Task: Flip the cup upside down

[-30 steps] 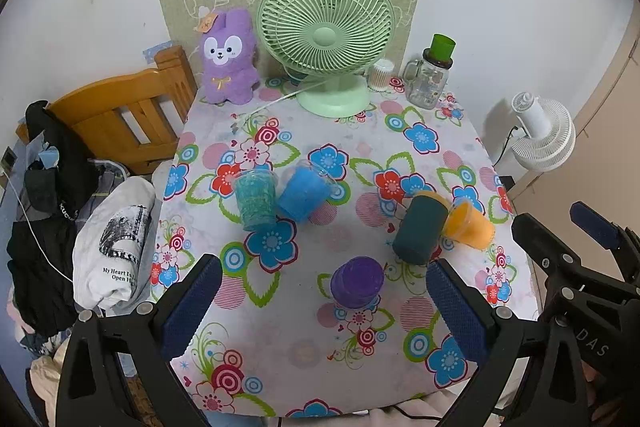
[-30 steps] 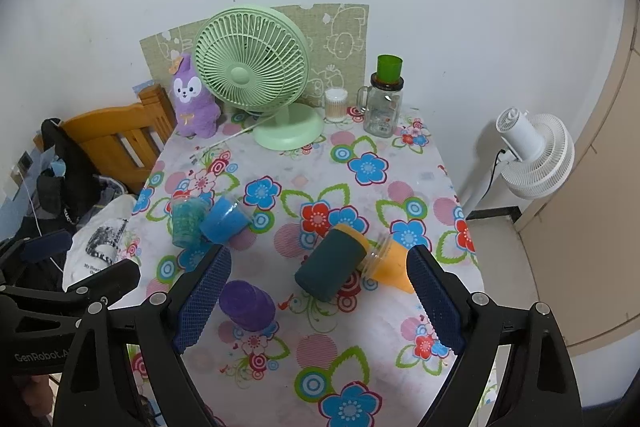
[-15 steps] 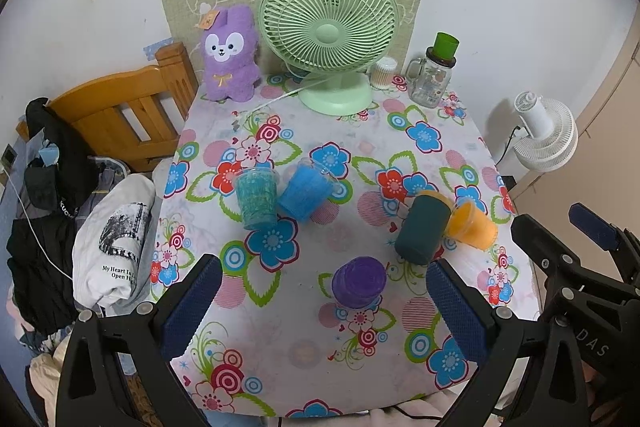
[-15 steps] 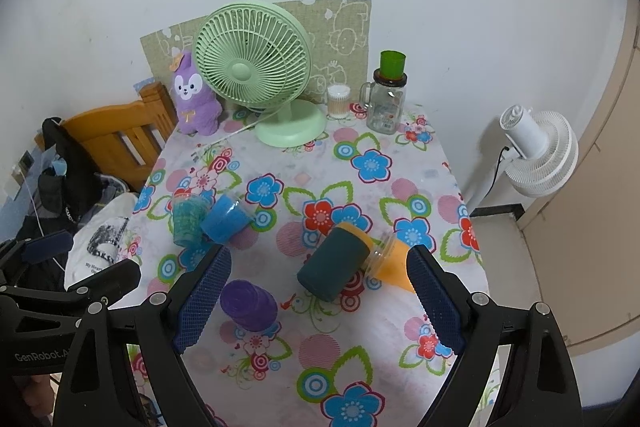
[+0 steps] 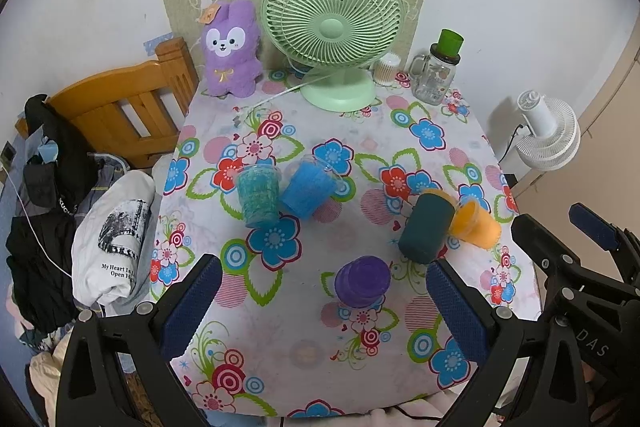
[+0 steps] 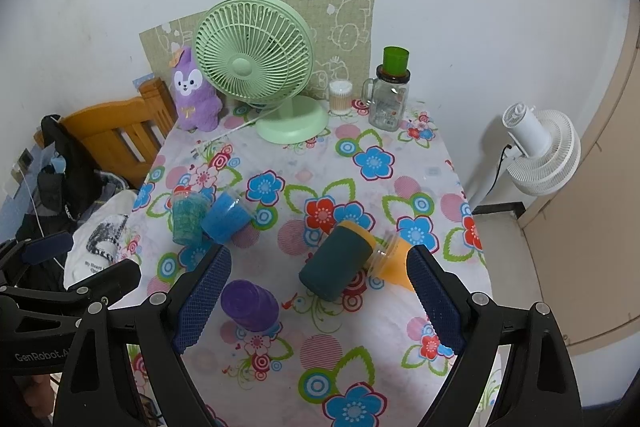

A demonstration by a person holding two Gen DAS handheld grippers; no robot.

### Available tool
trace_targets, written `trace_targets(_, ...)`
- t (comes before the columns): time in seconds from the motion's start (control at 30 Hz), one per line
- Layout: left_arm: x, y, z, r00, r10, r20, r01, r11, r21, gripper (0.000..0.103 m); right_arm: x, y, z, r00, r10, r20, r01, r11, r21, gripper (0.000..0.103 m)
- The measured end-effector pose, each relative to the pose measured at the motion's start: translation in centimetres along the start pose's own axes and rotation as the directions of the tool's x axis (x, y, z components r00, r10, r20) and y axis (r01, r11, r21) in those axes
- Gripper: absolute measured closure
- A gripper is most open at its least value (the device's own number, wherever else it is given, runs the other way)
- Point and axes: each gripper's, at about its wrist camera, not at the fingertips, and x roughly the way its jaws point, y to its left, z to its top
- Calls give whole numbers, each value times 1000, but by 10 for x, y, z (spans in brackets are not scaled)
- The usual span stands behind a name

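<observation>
While both grippers hover with fingers spread wide and empty, the dark teal cylindrical cup [image 6: 335, 263] lies on its side on the floral tablecloth [image 6: 400, 183], beyond the right gripper [image 6: 318, 301] fingertips.

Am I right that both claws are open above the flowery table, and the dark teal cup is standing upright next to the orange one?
Not quite. The dark teal cup lies tipped on its side beside the orange cup, as the right wrist view shows. The rest holds: the left claw and right claw are both open above the table.
</observation>
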Motion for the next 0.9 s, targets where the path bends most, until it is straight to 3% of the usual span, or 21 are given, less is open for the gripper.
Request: trace_targets(0.9, 25, 21, 10, 997, -5, -74, 4, 1000, -24, 0, 27, 18, 4, 998, -4, -69, 3, 1000, -12, 12)
